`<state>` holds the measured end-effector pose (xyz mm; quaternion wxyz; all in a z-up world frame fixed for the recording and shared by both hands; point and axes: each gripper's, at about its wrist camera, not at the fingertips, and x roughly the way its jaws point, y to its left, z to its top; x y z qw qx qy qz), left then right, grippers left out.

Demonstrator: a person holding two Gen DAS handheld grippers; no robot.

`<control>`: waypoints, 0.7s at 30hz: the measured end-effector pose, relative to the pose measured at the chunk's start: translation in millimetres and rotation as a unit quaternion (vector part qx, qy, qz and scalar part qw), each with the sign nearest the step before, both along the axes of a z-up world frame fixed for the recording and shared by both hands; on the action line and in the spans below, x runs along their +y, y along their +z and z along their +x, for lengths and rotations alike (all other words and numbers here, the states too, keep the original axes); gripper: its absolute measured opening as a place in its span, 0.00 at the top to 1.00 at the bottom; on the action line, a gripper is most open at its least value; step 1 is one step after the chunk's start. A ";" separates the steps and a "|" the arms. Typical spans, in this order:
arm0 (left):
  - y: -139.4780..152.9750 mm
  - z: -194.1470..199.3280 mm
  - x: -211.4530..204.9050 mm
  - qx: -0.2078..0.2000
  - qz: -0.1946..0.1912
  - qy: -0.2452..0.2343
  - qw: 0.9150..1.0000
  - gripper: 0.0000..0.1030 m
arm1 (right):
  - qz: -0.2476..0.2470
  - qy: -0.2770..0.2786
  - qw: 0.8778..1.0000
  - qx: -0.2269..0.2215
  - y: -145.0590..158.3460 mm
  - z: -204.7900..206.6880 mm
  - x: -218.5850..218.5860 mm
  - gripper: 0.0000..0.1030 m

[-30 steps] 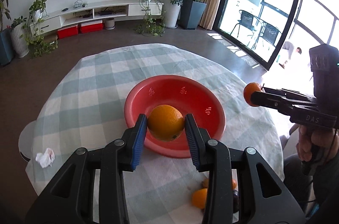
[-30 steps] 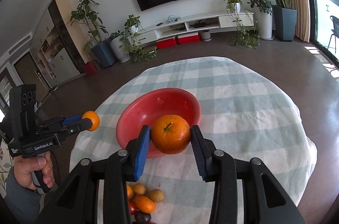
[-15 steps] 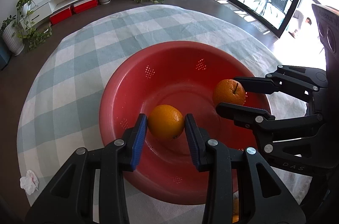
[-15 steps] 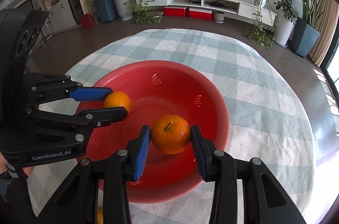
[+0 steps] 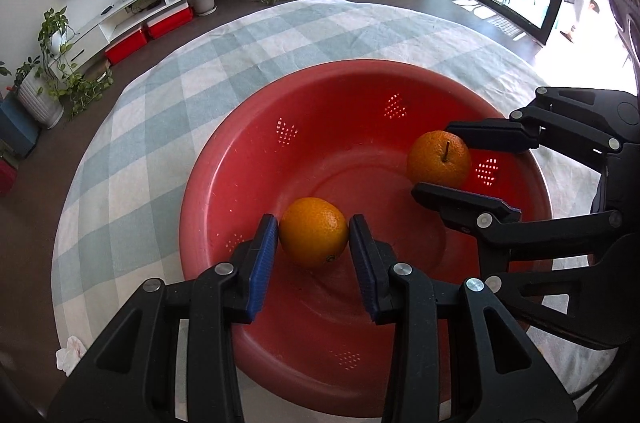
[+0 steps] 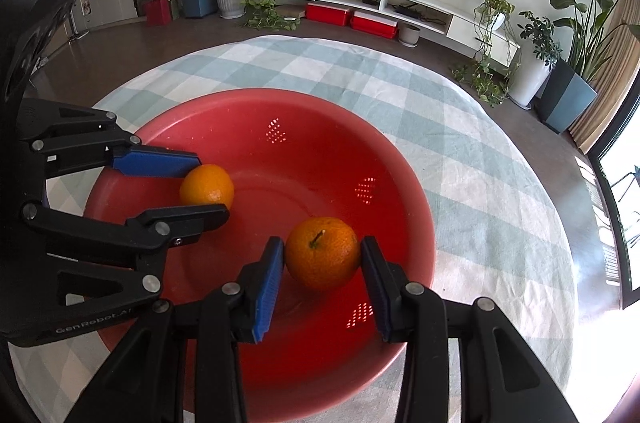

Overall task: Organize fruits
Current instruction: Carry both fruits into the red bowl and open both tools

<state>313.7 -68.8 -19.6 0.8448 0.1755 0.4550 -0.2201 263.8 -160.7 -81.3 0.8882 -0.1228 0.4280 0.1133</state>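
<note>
1. In the left wrist view, over the bowl point(image 5: 256, 159): left gripper point(image 5: 313, 245) clamped on an orange point(image 5: 313, 232), low inside the bowl; stemmed orange point(image 5: 439, 158) pinched in the right gripper point(image 5: 460, 163) opposite. Neither released yet — placing nearly done.

2. In the right wrist view, same bowl point(image 6: 416, 207): right gripper point(image 6: 322, 259) gripping its stemmed orange point(image 6: 322, 253). Lower than half a second ago — deeper in the bowl, grips unchanged.
</note>
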 end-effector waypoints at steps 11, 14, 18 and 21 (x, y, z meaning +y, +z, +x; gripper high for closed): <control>-0.1 1.1 -2.1 -0.023 0.019 0.007 1.000 0.56 | -0.002 0.011 1.000 -0.008 -1.0 -1.9 -0.2 0.54; 2.0 1.6 1.7 -0.019 0.005 0.007 1.000 0.54 | 0.003 0.009 1.000 -0.009 1.7 -3.4 -1.4 0.54; 13.5 -4.4 7.5 -0.039 -0.003 0.016 0.999 0.43 | -0.003 0.001 1.000 -0.027 12.7 -10.6 -3.8 0.45; 27.7 -14.1 14.3 -0.062 -0.007 0.026 0.998 0.35 | 0.018 -0.010 0.999 -0.046 28.4 -19.8 -11.7 0.34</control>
